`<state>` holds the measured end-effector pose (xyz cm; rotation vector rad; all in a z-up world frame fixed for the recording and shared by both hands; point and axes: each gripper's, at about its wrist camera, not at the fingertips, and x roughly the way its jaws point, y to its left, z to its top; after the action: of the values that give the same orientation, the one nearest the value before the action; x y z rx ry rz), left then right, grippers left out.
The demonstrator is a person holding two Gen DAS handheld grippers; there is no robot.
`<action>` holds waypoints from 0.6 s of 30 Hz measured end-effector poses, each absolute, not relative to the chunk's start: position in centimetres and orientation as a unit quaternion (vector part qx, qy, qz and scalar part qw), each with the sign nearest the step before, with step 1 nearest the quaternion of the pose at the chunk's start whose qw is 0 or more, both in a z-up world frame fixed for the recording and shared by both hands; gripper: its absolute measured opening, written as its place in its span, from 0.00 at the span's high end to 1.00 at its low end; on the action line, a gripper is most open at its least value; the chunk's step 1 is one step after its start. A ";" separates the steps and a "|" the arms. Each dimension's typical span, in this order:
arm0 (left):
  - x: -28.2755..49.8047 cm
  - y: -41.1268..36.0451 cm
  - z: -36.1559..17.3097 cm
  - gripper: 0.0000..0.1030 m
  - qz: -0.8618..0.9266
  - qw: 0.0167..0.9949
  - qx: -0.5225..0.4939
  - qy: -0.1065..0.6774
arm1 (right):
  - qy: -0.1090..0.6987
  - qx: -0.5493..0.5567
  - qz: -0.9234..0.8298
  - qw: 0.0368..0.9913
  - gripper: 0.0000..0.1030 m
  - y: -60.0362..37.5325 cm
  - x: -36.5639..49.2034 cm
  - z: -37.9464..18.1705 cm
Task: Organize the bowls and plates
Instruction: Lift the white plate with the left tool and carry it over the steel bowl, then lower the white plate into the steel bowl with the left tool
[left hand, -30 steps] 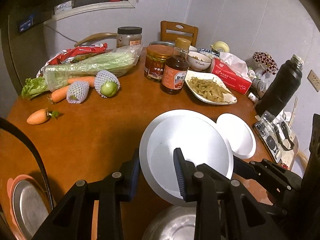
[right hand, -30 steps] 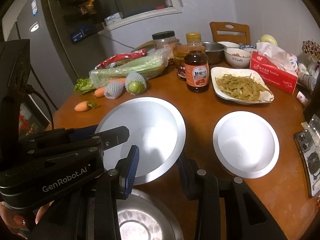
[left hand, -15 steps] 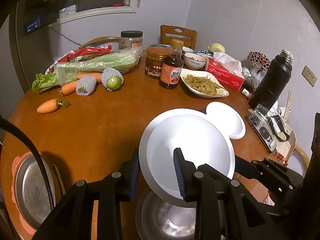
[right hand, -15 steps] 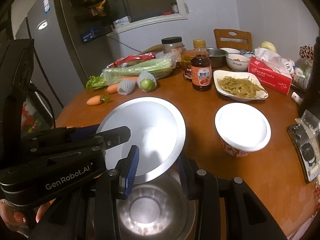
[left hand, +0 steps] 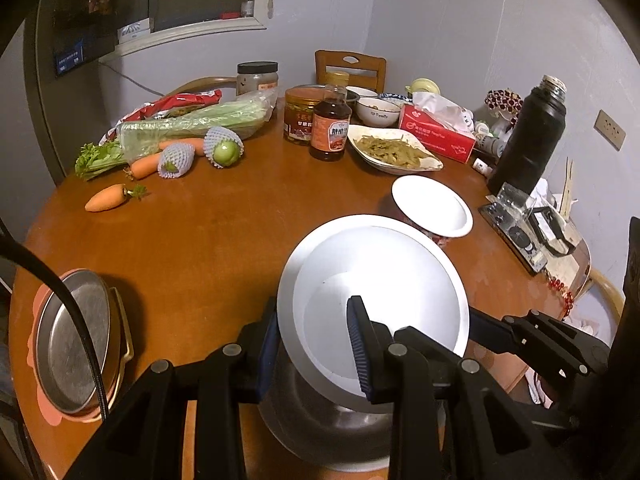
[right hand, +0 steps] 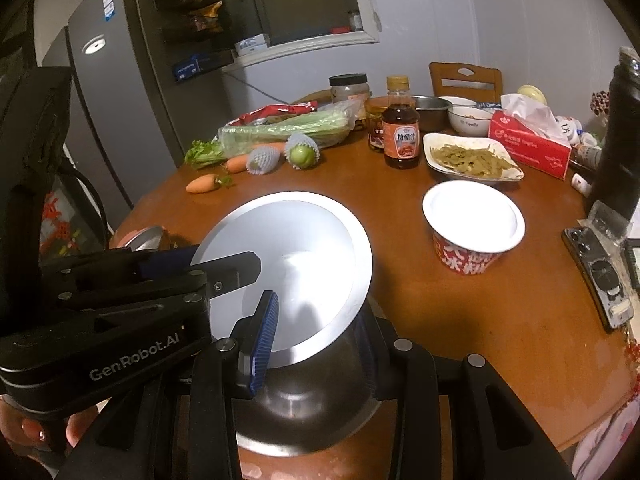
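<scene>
Item: plate (left hand: 380, 280), pinched at its near rim by both our grippers' fingers (left hand: 362, 354); keep level, centre over steel bowl (right hand: 312, 396), lower together.

The left tool (left hand: 314, 352) was matte black plastic, its two fingers faced with ribbed blue pads (left hand: 358, 346). Round silver screws (left hand: 231, 349) dotted the angular linkage arms behind the fingers. A black cable (left hand: 60, 300) curved up past its left side. The right tool (right hand: 316, 340) had the same build: black arms, silver screws (right hand: 402, 345), blue ribbed pads (right hand: 266, 332). Seen from the right, the left tool's black body carried grey "GenRobot.AI" lettering (right hand: 134, 362). A hand (right hand: 60, 436) at the near left corner showed a pink painted nail (right hand: 32, 426).
</scene>
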<state>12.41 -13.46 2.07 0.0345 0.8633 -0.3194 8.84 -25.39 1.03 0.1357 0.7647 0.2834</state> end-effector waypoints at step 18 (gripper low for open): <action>11.7 -14.3 -0.4 0.69 -0.140 0.882 0.027 0.449 | 0.392 0.061 0.147 0.906 0.61 -25.6 7.6 -1.4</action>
<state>11.71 -14.35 -0.37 0.0561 0.9356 -0.2914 7.59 -25.65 -1.38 0.1261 0.8092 0.3045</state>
